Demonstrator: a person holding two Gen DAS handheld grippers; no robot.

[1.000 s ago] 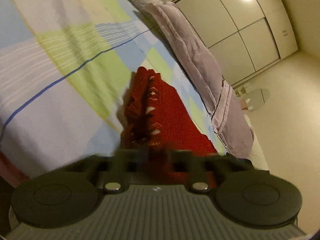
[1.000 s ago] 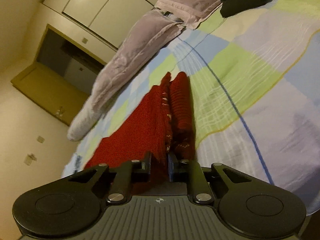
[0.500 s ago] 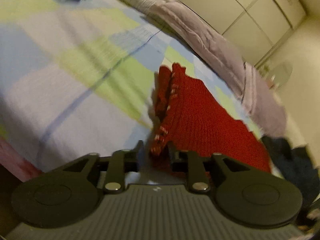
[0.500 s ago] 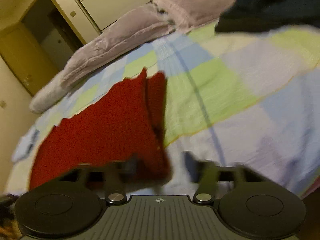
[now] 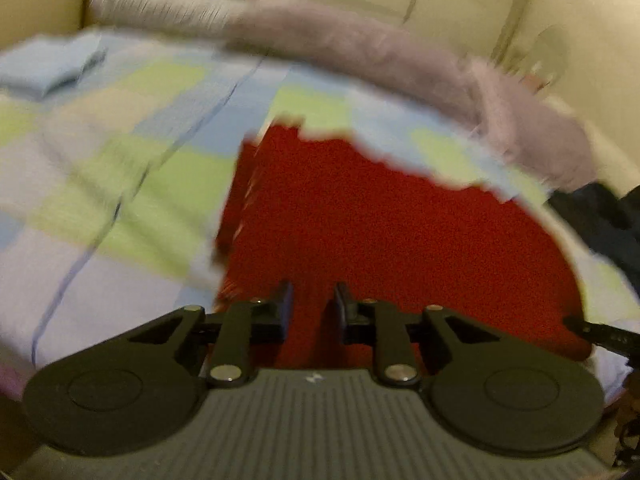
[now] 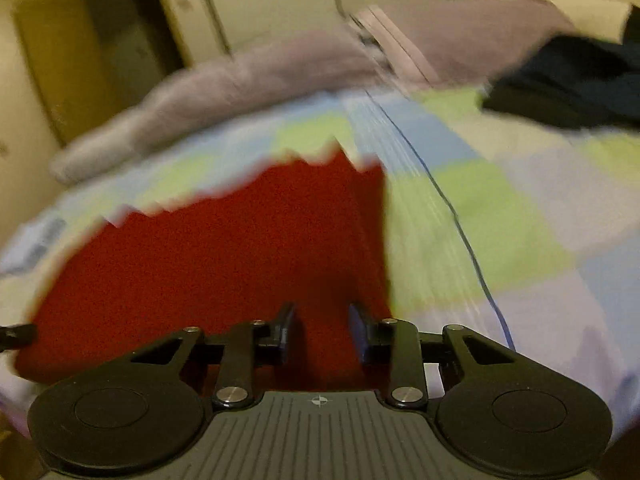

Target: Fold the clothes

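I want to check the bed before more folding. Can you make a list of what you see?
Surface: checked pastel bedsheet, blurred.
Job's things: red knitted garment lying flat, one side edge doubled over.
Clutter: long lilac padded garment along the far edge; dark navy clothing; light blue folded cloth.
Grippers: left gripper and right gripper open over the red knit.
Cables: nothing seen.
Surroundings: cream wardrobe doors, doorway.

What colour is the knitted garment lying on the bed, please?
Red garment, clearest in the right wrist view.
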